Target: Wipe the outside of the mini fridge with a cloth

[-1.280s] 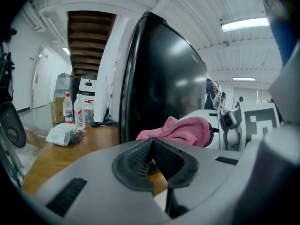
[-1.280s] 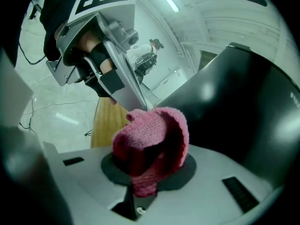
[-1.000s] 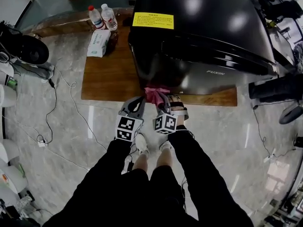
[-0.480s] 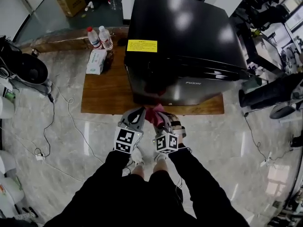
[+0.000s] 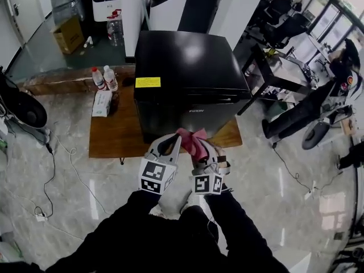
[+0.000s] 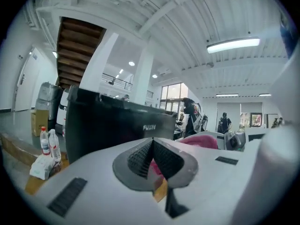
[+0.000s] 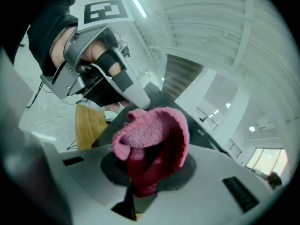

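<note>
The black mini fridge [image 5: 185,75] stands on a low wooden platform [image 5: 114,135], with a yellow label on its top. Both grippers hover side by side in front of it, clear of its door. My right gripper [image 5: 197,145] is shut on a pink cloth [image 5: 190,140], which bunches up above the jaws in the right gripper view [image 7: 152,142]. My left gripper [image 5: 177,137] has its ribbed pads [image 6: 140,156] pressed together with nothing between them. The fridge [image 6: 112,125] fills the left gripper view's middle, and the pink cloth [image 6: 200,141] shows to the right.
Two water bottles [image 5: 104,78] and a tissue pack [image 5: 102,103] sit on the platform left of the fridge. Cables [image 5: 54,164] trail over the marble floor at left. A cardboard box [image 5: 67,34] and chairs stand behind; a seated person [image 5: 335,81] is at right.
The view has pulled back and the fridge now looks smaller and farther. Both grippers have lifted off the lower fridge front, the right one still holding the cloth.
</note>
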Action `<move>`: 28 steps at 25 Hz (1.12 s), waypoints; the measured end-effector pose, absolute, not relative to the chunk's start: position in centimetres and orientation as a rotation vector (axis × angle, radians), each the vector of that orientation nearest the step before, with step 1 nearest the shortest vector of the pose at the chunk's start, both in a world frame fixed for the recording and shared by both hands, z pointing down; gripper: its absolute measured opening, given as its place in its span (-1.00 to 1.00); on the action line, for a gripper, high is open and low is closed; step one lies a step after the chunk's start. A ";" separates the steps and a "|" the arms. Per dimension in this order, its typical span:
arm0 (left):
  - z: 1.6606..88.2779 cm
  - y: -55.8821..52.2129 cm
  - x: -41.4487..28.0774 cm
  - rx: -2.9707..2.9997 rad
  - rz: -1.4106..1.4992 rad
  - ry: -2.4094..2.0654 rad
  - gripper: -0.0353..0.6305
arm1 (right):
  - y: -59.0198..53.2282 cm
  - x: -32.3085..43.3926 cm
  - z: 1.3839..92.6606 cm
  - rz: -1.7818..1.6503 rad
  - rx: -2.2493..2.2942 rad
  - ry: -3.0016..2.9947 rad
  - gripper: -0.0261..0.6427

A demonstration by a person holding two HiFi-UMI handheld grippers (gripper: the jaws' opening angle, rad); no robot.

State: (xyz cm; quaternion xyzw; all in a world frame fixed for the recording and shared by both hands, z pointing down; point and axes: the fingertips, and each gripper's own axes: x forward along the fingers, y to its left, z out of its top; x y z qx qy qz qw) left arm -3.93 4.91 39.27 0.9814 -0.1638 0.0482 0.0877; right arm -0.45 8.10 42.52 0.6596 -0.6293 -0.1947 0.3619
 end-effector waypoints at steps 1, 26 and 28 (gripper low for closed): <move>37.7 5.3 -3.5 2.937 0.111 -0.479 -0.88 | 8.6 0.4 40.4 -0.549 1.722 -1.589 -0.69; 36.5 7.1 8.4 2.936 0.035 -0.662 -0.88 | 7.8 14.9 36.8 -0.912 1.561 -1.512 -0.68; 37.8 6.8 9.1 2.929 0.047 -0.671 -0.88 | 7.6 15.1 37.8 -0.915 1.547 -1.529 -0.68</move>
